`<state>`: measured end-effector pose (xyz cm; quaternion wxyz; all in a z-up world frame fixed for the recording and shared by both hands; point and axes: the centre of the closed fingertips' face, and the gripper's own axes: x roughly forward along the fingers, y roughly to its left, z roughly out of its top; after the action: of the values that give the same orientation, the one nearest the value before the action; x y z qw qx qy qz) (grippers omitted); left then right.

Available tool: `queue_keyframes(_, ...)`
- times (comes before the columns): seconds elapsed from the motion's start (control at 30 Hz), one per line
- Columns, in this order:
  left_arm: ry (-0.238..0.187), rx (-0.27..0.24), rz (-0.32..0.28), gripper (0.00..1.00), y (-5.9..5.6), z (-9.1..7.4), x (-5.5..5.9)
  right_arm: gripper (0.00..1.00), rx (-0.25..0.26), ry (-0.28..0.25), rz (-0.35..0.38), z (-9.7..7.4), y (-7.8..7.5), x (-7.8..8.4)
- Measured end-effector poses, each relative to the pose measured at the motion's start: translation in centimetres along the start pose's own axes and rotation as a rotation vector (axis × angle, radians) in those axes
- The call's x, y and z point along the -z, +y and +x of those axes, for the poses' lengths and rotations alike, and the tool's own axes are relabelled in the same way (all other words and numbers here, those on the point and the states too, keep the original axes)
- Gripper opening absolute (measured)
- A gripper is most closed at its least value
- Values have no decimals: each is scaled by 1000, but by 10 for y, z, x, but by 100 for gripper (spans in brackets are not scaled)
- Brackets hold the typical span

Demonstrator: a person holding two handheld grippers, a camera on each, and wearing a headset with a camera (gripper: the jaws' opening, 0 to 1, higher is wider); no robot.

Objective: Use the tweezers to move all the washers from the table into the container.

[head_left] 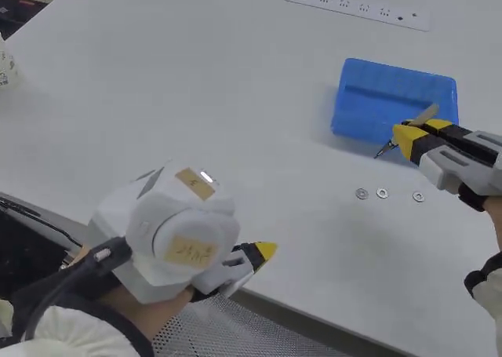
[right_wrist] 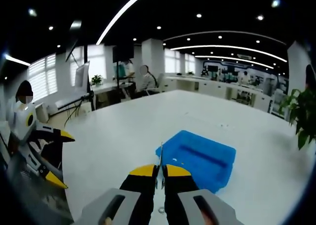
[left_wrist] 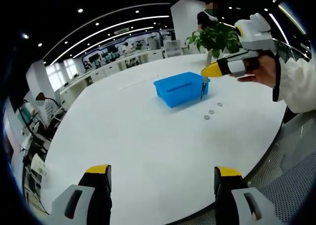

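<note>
Three small metal washers [head_left: 382, 193] lie in a row on the white table [head_left: 196, 98], just in front of the blue container [head_left: 396, 98]. My right gripper [head_left: 409, 136] hovers over the container's near edge, shut on slim tweezers [head_left: 386, 147] whose tips point down at the table beside it. In the right gripper view the jaws [right_wrist: 160, 171] pinch the tweezers [right_wrist: 161, 158] above the container [right_wrist: 197, 158]. My left gripper [head_left: 257, 256] stays low at the table's near edge, open with nothing between its jaws [left_wrist: 163, 171]. From there I see the washers [left_wrist: 211, 111], the container [left_wrist: 180, 88] and the right gripper [left_wrist: 217, 69].
A white power strip [head_left: 357, 8] lies at the table's far side. A small white object [head_left: 6, 67] sits at the left edge. The table's near edge runs beneath my left hand, with a perforated grey surface [head_left: 212, 333] below it.
</note>
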<state>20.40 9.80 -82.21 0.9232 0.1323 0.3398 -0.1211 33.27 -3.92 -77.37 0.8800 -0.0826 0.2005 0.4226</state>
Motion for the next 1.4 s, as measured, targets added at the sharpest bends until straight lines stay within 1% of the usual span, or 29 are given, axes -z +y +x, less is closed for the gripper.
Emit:
queue_keyframes(0.1, -1, -1, 1, 87, 0, 0, 0, 2, -10, 20, 4, 1, 4, 9)
queue_keyframes(0.3, 4, -3, 2, 87, 1, 0, 1, 2, -26, 46, 11, 3, 12, 20)
queue_keyframes(0.73, 12, -5, 6, 87, 1, 0, 1, 2, -30, 98, 19, 8, 12, 41)
queue_keyframes(0.77, 13, -5, 7, 87, 1, 1, 2, 3, -30, 83, 22, 8, 12, 39)
queue_keyframes(0.97, 13, -5, 7, 86, 1, 0, 2, 2, -33, 80, 17, 9, 15, 39)
queue_keyframes(1.07, 13, -6, 6, 87, 1, 0, 2, 2, -34, 67, 21, 8, 17, 40)
queue_keyframes(1.17, 14, -7, 6, 86, 1, 0, 2, 2, -24, 58, 16, 8, 16, 40)
queue_keyframes(1.27, 17, -7, 6, 87, 1, 0, 2, 2, -16, 61, 17, 8, 14, 40)
queue_keyframes(1.33, 16, -8, 6, 86, 1, 0, 2, 2, -8, 83, 29, 7, 12, 40)
queue_keyframes(1.4, 10, -2, 4, 87, 0, 0, 1, 2, -14, 95, 23, 8, 12, 39)
